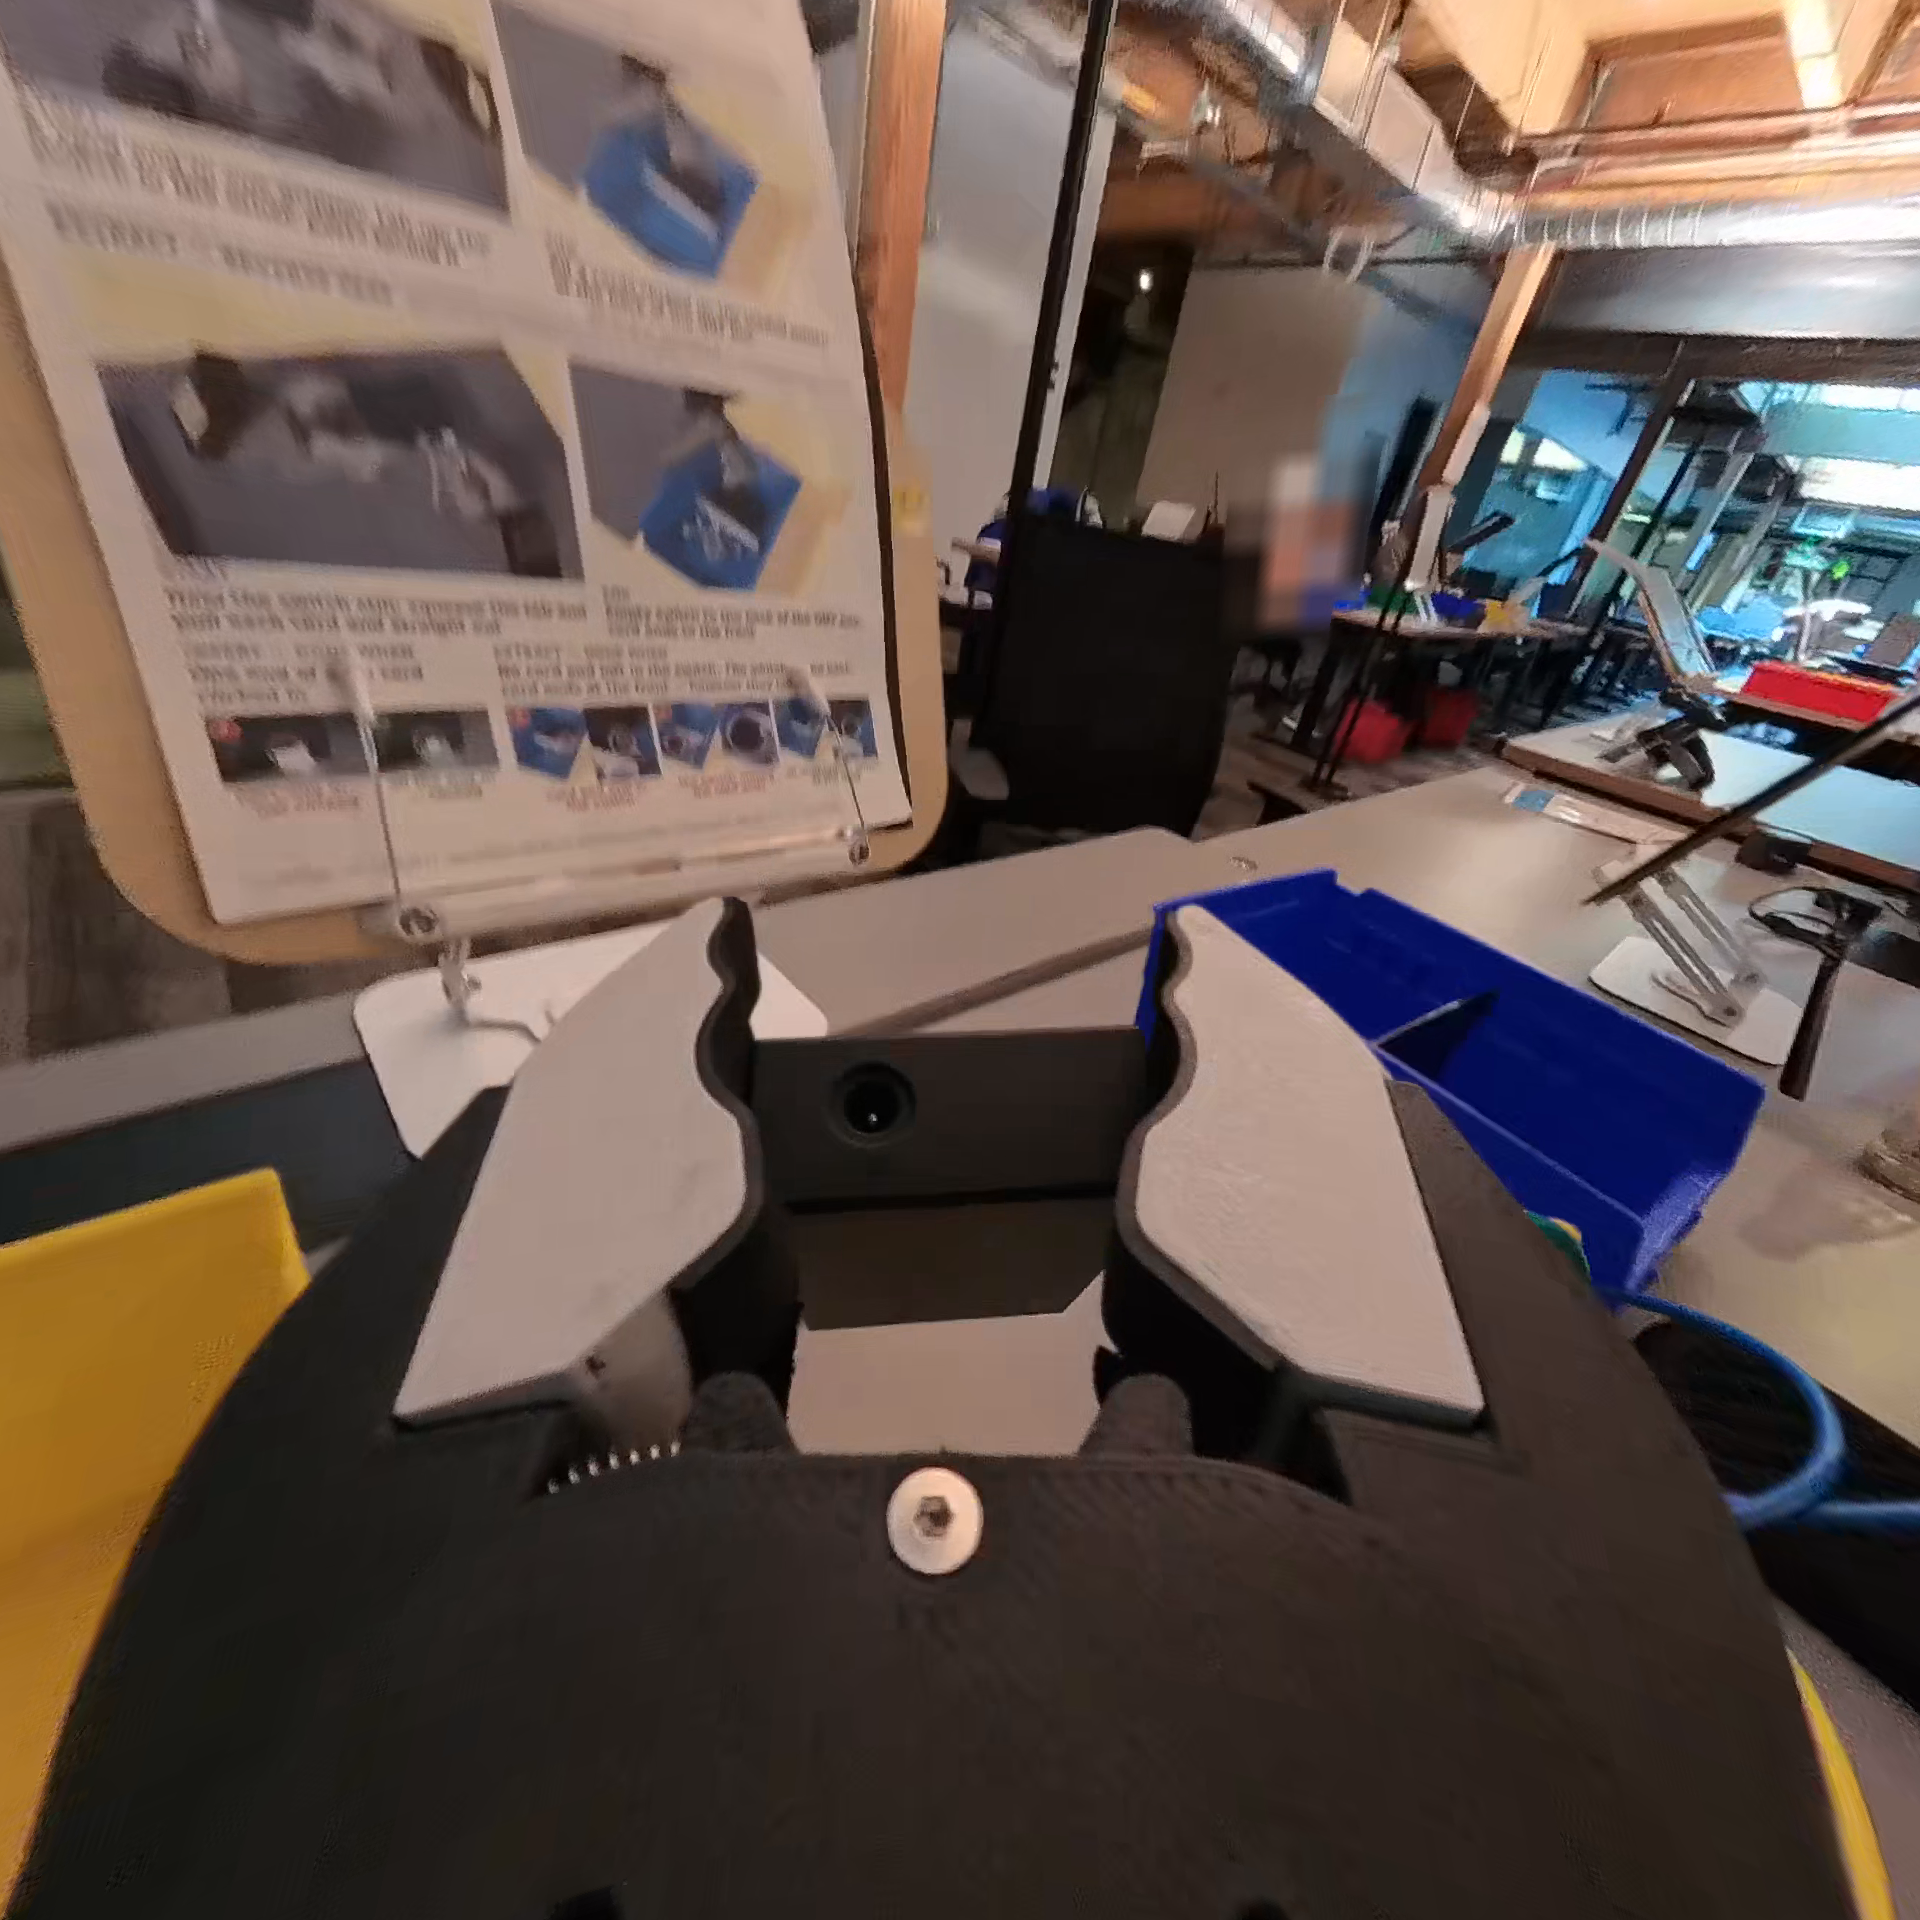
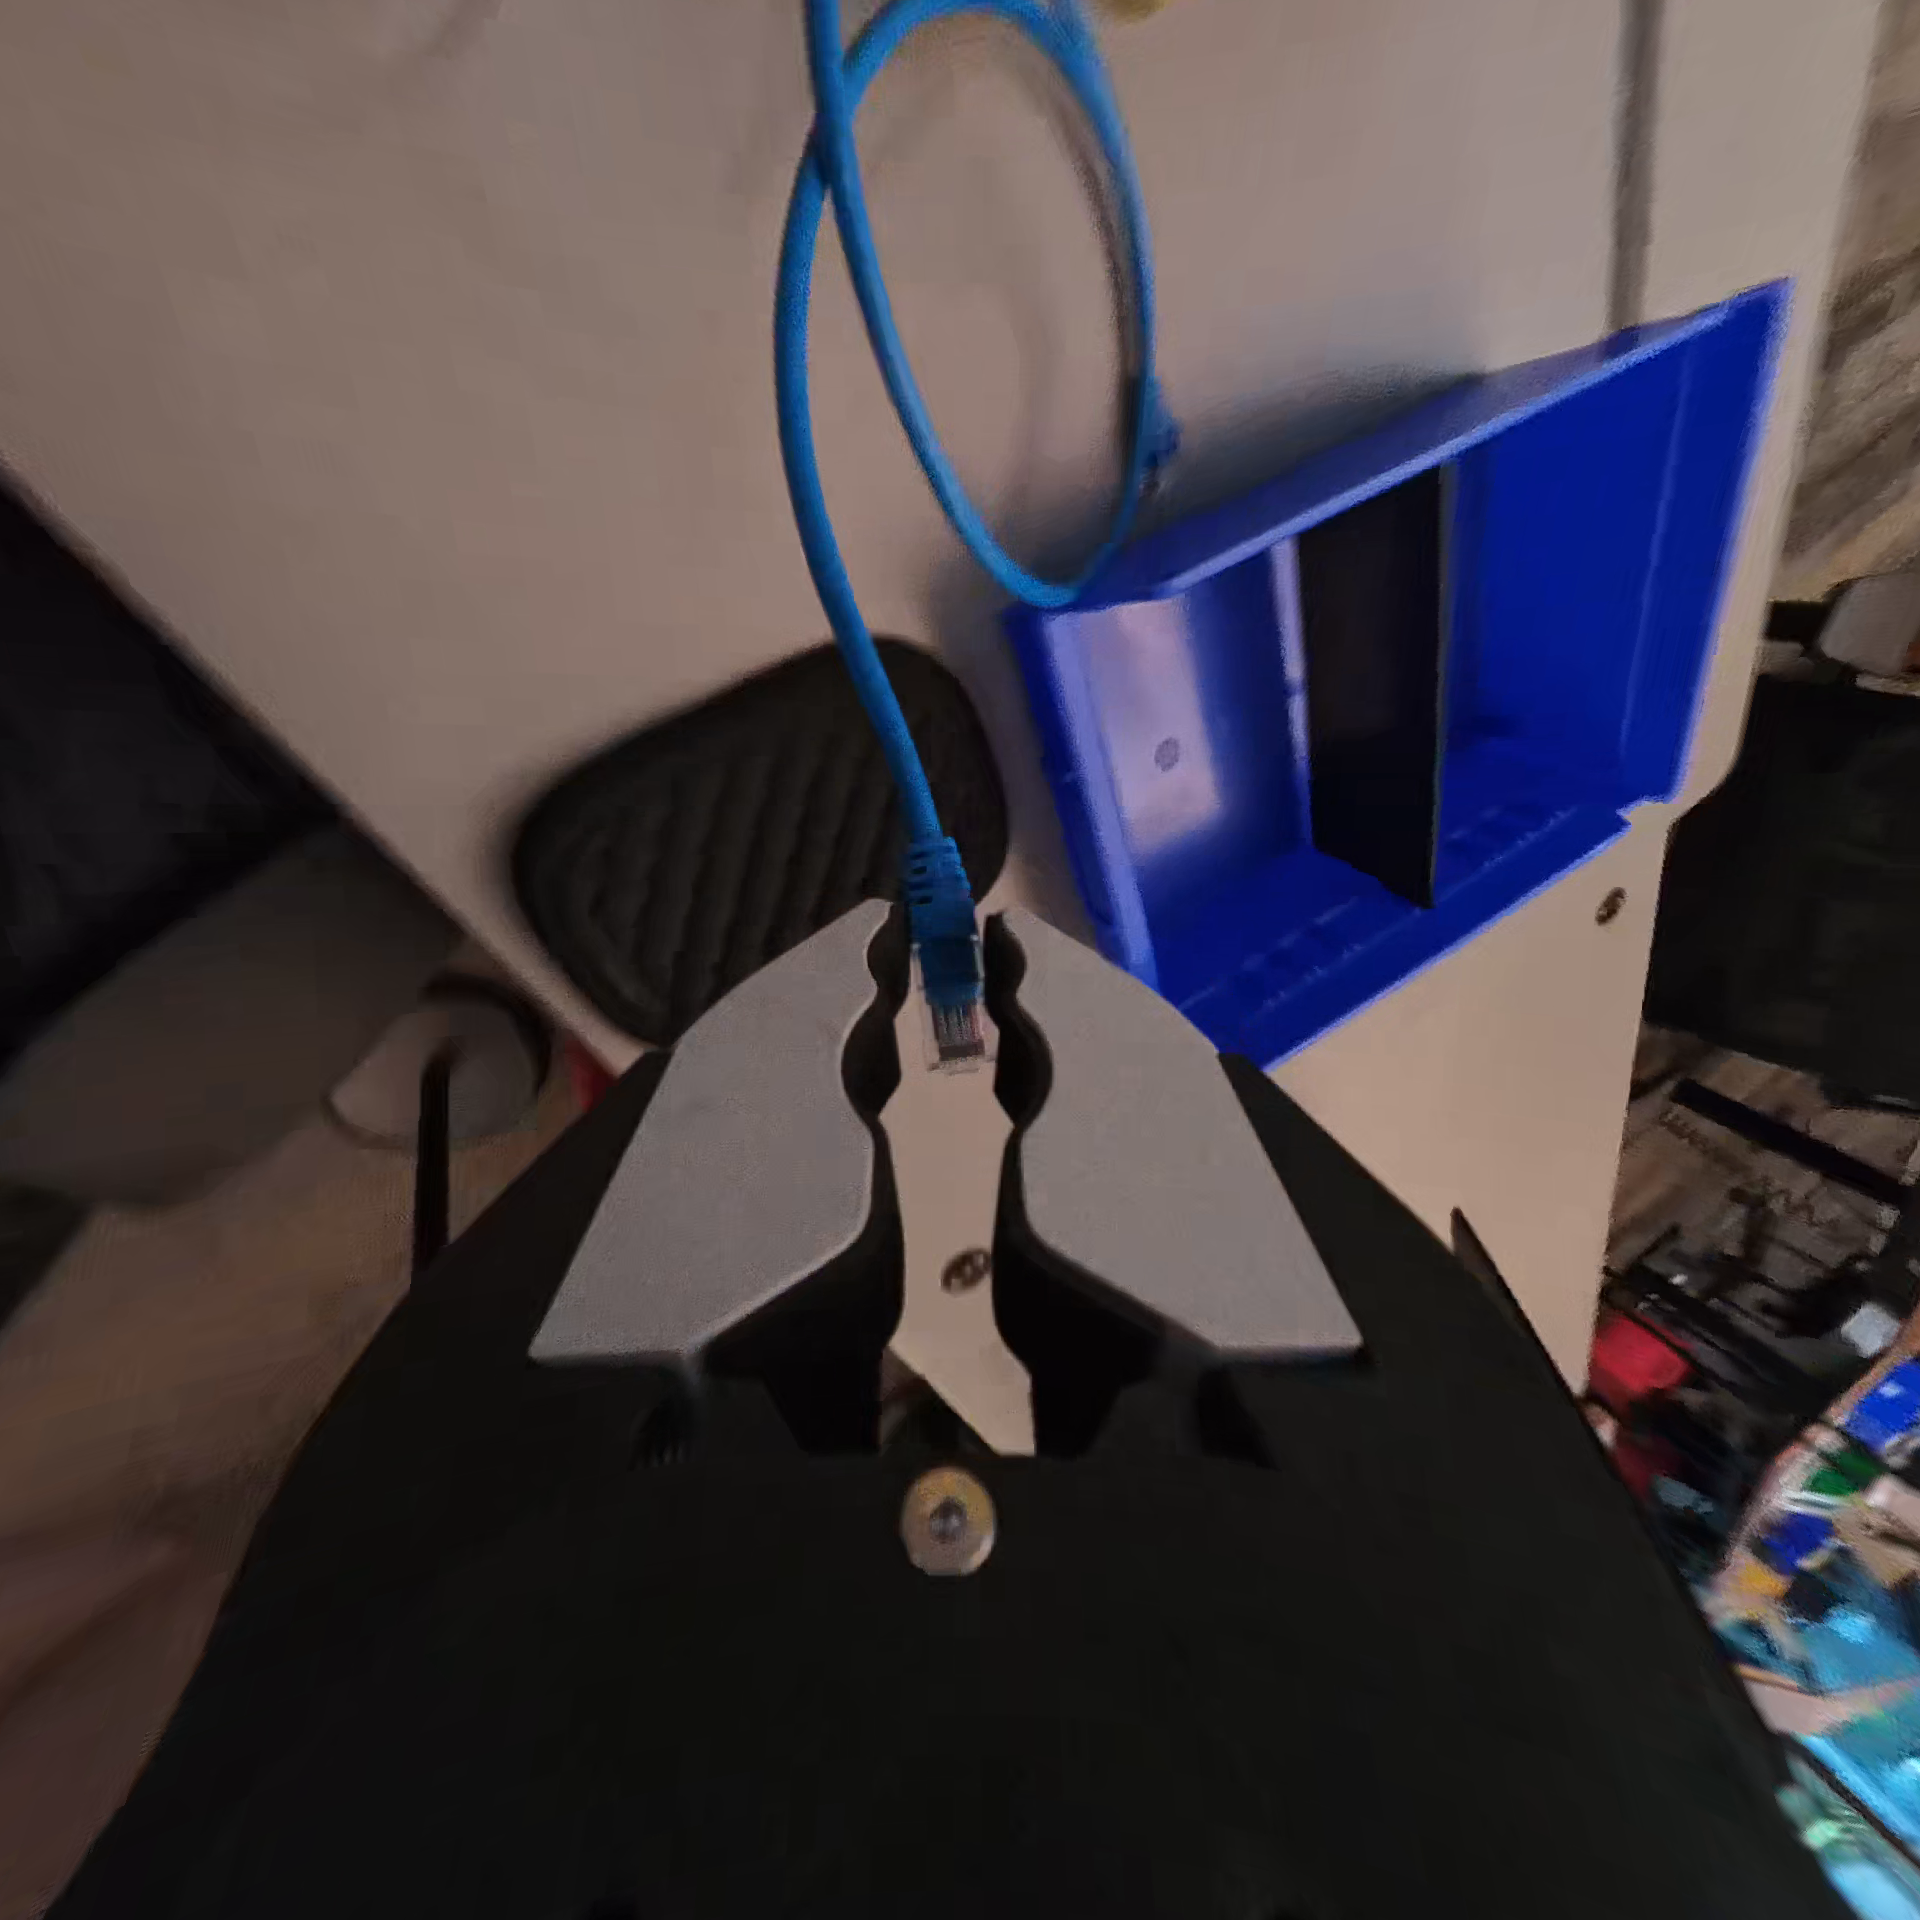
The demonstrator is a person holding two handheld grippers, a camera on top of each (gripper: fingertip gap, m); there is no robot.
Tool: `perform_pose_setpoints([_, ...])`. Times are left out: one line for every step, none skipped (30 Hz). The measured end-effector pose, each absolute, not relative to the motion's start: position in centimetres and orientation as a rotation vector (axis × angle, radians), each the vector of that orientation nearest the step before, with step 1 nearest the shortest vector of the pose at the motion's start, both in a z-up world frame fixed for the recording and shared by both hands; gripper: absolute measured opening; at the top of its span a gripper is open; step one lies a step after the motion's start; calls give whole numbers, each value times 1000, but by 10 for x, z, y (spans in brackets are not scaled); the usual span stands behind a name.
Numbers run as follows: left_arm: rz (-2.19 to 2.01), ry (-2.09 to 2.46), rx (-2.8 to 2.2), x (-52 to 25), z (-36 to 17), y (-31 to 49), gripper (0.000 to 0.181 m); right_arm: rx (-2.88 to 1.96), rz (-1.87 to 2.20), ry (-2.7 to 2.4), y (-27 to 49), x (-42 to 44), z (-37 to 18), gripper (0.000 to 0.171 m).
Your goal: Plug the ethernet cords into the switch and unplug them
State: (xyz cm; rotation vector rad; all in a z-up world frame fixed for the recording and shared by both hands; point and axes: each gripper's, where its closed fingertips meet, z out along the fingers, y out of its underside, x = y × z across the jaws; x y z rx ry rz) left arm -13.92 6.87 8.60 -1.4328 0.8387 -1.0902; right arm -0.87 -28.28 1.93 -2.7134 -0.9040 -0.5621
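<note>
In the left wrist view my left gripper [image 1: 951, 987] is shut on the black switch [image 1: 940, 1127], held between the two grey fingers above the table. The side of the switch facing the camera shows one round socket. In the right wrist view my right gripper [image 2: 943, 940] is shut on the clear plug [image 2: 951, 1023] of a blue ethernet cord [image 2: 821, 436]. The cord runs away from the fingertips and loops over the beige table [image 2: 416, 312]. Its other plug end [image 2: 1155, 436] lies beside the blue bin. A loop of blue cord also shows in the left wrist view [image 1: 1813, 1455], at the lower right.
A blue bin [image 2: 1558, 665] with a black divider [image 2: 1371, 686] stands on the table; it also shows right of the left fingers [image 1: 1538, 1049]. An instruction sheet on a stand [image 1: 468, 468] stands behind. A yellow object [image 1: 135, 1403] lies at left. A black chair [image 2: 727, 831] sits below the table edge. The gap from one gripper's tips to the other's is roughly 40 cm.
</note>
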Motion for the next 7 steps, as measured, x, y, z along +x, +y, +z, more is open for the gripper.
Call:
perform_pose_setpoints([-1106, 859, -1458, -135, 79, 68, 73, -2748, -526, -1001, -291, -17, 16, 15])
perform_pose_setpoints([-1118, 876, -1471, -131, 74, 66, 73, -2761, -466, -1110, -299, -27, 12, 14])
perform_pose_setpoints([-1119, 898, -1475, -127, 70, 64, 73, -2777, -402, -1185, -306, -37, 7, 14])
perform_pose_setpoints([-1107, 928, -1484, -122, 64, 62, 73, -2800, -354, -1232, -313, -44, 3, 14])
perform_pose_setpoints([-1091, 965, -1498, -116, 57, 59, 73, -2815, -335, -1263, -319, -47, -1, 14])
perform_pose_setpoints([-1077, 1006, -1513, -111, 49, 55, 73, -2836, -330, -1277, -323, -48, -6, 14])
perform_pose_setpoints([-1075, 1043, -1523, -104, 41, 52, 73, -2848, -336, -1284, -326, -47, -10, 14])
